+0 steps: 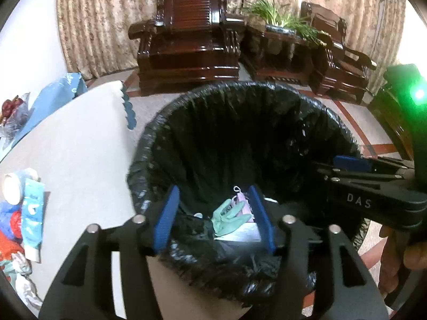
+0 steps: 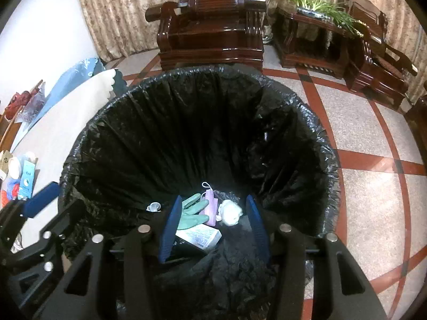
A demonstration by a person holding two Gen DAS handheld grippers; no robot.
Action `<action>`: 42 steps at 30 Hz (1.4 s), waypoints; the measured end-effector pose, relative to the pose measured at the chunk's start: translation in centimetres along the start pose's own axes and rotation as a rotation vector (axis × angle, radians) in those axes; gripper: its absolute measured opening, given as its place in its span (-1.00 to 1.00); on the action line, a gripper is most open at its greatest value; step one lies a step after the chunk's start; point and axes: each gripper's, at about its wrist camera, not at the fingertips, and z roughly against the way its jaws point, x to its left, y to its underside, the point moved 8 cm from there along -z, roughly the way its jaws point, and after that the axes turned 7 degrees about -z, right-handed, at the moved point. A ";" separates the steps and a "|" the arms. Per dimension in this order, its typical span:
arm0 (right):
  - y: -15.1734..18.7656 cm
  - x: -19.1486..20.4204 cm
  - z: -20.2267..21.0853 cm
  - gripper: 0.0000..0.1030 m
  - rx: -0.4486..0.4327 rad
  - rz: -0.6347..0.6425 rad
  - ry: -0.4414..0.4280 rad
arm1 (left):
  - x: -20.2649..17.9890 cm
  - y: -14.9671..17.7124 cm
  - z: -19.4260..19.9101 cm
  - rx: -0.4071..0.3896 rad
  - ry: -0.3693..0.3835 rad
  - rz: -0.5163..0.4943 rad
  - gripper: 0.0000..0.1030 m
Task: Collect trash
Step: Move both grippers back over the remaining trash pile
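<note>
A bin lined with a black bag (image 1: 240, 133) (image 2: 186, 122) stands beside a white table. At its bottom lie a green glove (image 1: 229, 217) (image 2: 193, 212), a purple packet (image 2: 210, 208), a white crumpled wad (image 2: 230, 212), a white carton (image 2: 198, 236) and a small white cap (image 2: 153, 207). My left gripper (image 1: 214, 217) is open and empty over the bin's near rim. My right gripper (image 2: 210, 229) is open and empty over the bin mouth; it also shows in the left wrist view (image 1: 373, 184) at the right.
The white table (image 1: 74, 154) (image 2: 53, 128) is left of the bin, with a blue-white tube (image 1: 32, 218), a tape roll (image 1: 13, 186) and crumpled wrappers (image 1: 10, 240) at its left edge. Dark wooden chairs (image 1: 189, 42) and a plant stand (image 1: 277, 45) are behind.
</note>
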 end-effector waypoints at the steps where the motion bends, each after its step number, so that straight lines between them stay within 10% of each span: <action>1: 0.0 0.2 0.5 -0.02 -0.005 -0.003 -0.002 | 0.1 -0.4 0.8 -0.011 -0.008 0.003 0.13; 13: -1.5 8.4 9.4 0.06 -0.139 0.086 -0.128 | 8.1 -0.7 12.8 -0.144 -0.144 0.072 0.66; 25: 4.6 24.5 11.9 0.08 -0.130 0.299 -0.283 | 23.5 10.8 23.8 -0.124 -0.395 0.278 0.68; 42: 14.4 37.6 10.0 0.08 -0.033 0.457 -0.388 | 33.7 22.1 25.4 -0.045 -0.504 0.432 0.68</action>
